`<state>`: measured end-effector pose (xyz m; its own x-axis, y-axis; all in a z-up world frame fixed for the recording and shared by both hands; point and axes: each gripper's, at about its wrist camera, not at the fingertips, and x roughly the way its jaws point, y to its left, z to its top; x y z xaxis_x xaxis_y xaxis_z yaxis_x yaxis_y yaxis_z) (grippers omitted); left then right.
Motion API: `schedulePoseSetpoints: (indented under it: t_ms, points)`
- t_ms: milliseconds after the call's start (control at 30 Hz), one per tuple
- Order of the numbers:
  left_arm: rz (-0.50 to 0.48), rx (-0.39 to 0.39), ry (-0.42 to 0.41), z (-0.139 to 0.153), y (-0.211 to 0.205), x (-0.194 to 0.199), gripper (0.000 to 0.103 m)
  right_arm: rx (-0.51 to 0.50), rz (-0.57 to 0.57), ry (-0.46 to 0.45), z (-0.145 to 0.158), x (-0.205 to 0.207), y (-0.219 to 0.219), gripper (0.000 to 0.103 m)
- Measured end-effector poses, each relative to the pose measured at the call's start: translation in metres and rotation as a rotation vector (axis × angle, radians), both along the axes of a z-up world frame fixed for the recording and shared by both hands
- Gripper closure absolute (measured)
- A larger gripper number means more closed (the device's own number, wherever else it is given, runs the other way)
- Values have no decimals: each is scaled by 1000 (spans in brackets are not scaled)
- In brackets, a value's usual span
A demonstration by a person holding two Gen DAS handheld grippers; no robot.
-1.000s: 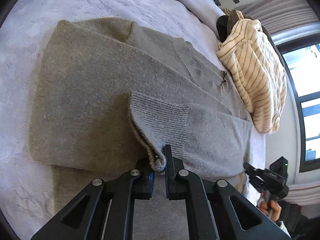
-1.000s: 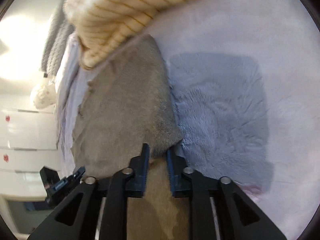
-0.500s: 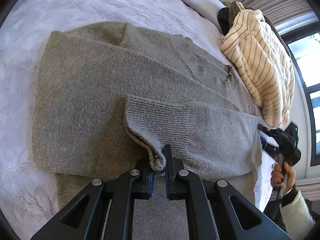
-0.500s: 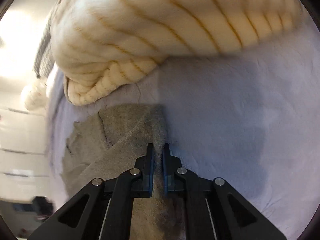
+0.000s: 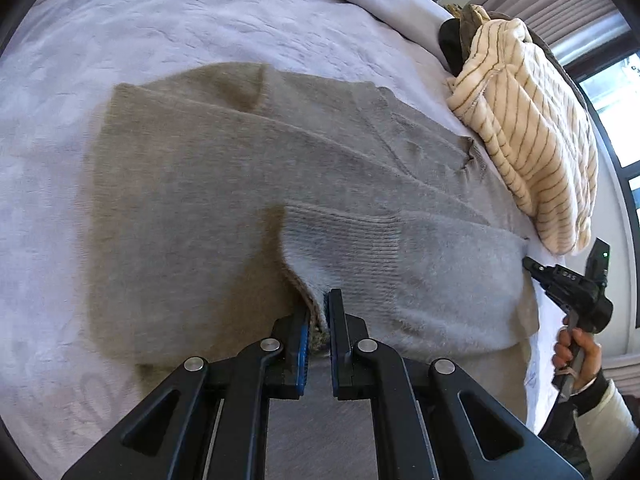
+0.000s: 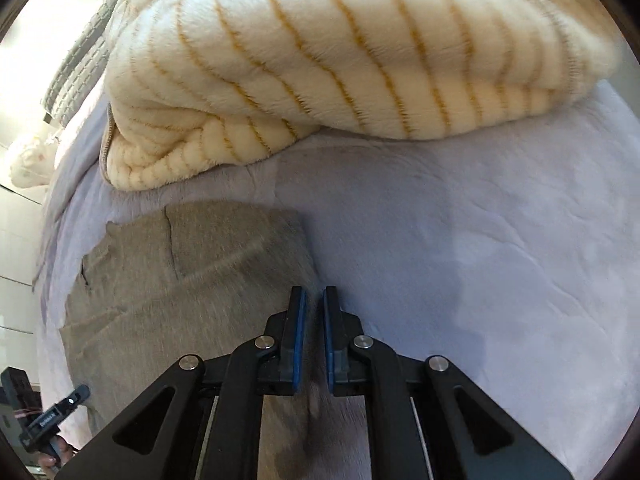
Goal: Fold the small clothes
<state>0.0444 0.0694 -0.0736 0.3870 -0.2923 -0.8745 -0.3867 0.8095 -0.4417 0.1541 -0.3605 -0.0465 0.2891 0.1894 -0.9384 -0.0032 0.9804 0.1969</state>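
Held the ribbed cuff [image 5: 340,240] pinched in the left gripper [image 5: 318,320], mid sleeve-fold over the grey sweater [image 5: 180,200] lying flat on the bedspread [image 5: 160,32]. Kept the right gripper [image 6: 314,300] closed at the sweater's edge, grip on cloth unclear. Probably needed next: laying the sleeve flat, then releasing.

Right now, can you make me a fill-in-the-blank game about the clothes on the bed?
1. The left gripper pinches the ribbed ____ of the grey sweater.
2. The cream blanket has thin ____ stripes.
3. The right gripper holds ____ between its fingers.
4. The sweater lies on a pale ____ bedspread.

Missing words: cuff; orange; nothing; purple
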Motion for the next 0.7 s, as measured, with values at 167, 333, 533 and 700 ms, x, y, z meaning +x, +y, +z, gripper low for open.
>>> schedulePoseSetpoints:
  t_ms: [167, 333, 533, 700]
  points:
    - [23, 48, 2, 15, 19, -15, 95, 17, 20, -20, 28, -43, 7, 95]
    - [5, 60, -43, 34, 20, -18, 95, 21, 86, 21, 24, -80, 18, 95]
    - [-93, 117, 44, 7, -12, -3, 95, -6, 70, 68, -3, -87, 10, 96]
    - [-85, 145, 55, 3, -9, -17, 95, -65, 92, 74, -2, -96, 10, 91]
